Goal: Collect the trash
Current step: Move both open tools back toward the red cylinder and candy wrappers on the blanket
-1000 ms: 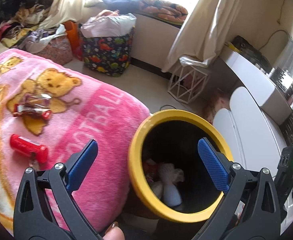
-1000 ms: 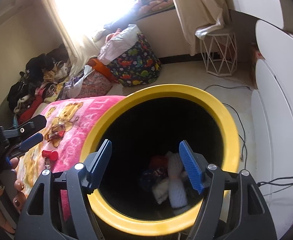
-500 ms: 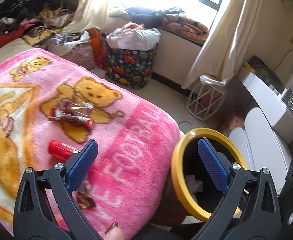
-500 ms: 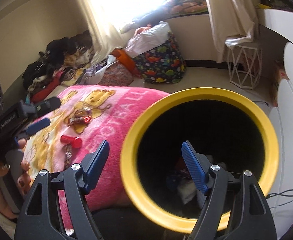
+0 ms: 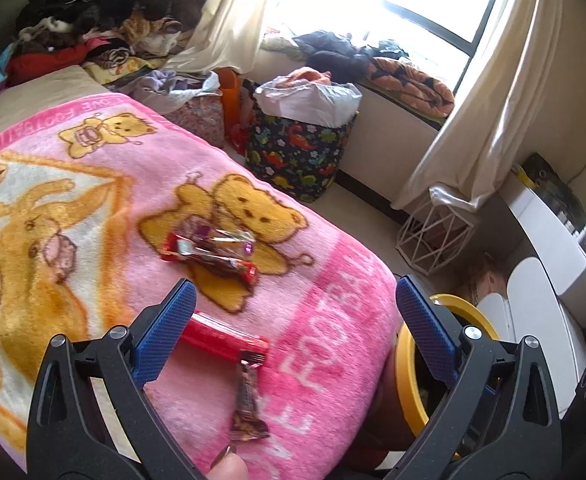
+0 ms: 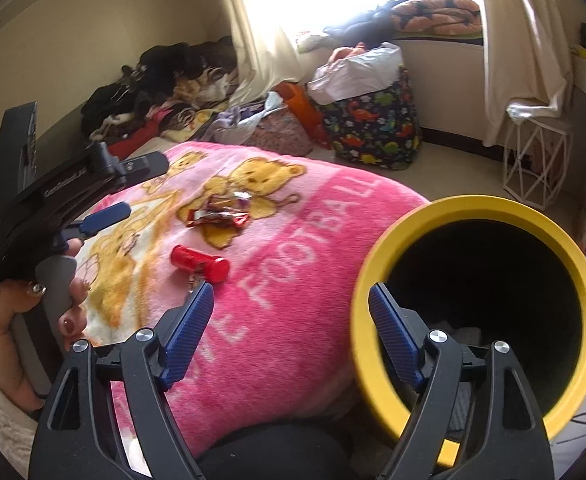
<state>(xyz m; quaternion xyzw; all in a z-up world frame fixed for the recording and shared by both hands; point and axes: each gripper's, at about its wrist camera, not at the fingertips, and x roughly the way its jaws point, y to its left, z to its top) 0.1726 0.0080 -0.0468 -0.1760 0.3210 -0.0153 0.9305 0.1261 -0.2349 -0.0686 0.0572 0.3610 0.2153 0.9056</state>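
Trash on pink teddy-bear fleece blanket (image 5: pixel 93 216): red cylindrical tube (image 5: pixel 223 338), brown foil wrapper (image 5: pixel 247 408), crumpled red-silver wrappers (image 5: pixel 213 254); both grippers swung from yellow-rimmed black bin (image 6: pixel 481 216) back here, left gripper (image 5: pixel 295 334) fingers wide and empty, right gripper (image 6: pixel 291 330) fingers opening, empty

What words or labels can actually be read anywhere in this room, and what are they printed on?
"FOOTBALL": big white letters on the pink blanket; blurred letters before it.
Blanket's far border: small repeated lettering, too blurred to read.
Left gripper: white lettering on its black body, too small to read.
Snack wrappers, red tube: print unreadable.
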